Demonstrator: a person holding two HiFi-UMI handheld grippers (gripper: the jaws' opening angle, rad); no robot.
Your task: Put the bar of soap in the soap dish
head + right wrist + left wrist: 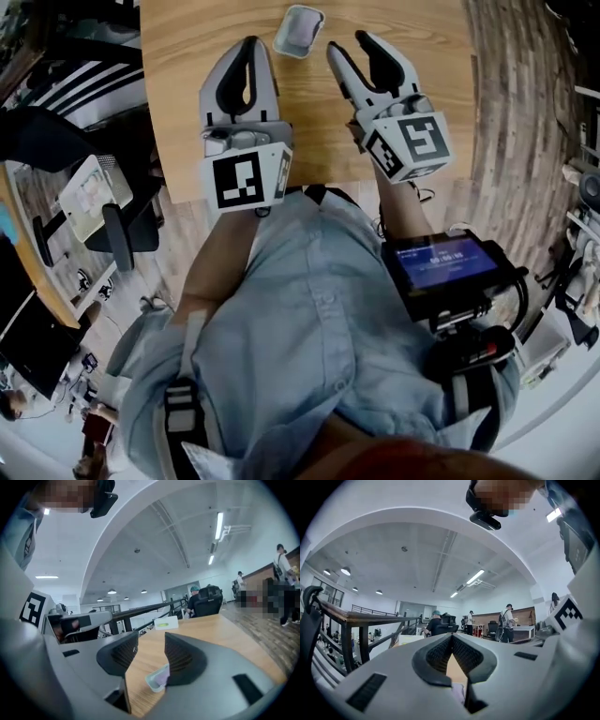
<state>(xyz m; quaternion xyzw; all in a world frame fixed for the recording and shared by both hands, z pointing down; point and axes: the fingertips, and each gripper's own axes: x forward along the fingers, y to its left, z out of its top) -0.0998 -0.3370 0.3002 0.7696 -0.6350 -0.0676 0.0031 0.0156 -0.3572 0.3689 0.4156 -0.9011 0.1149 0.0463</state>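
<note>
A pale soap dish (pixel 298 30) sits on the wooden table (pixel 187 56), near its far part in the head view. In the right gripper view the soap dish (pixel 154 680) holds a lilac bar of soap (pixel 162 677), half hidden behind the right finger. My right gripper (pixel 345 42) hangs above the table just right of the dish, open, with nothing between its pads (pixel 151 639). My left gripper (pixel 250 42) is left of the dish, its tips touching and empty (pixel 451 638). Both grippers are apart from the dish.
A white box with a green mark (pixel 166 623) stands at the table's far end. An office chair (pixel 127 234) and a cluttered desk are on the left beside the table's near edge (pixel 178 192). People stand far off in the room (pixel 506 623).
</note>
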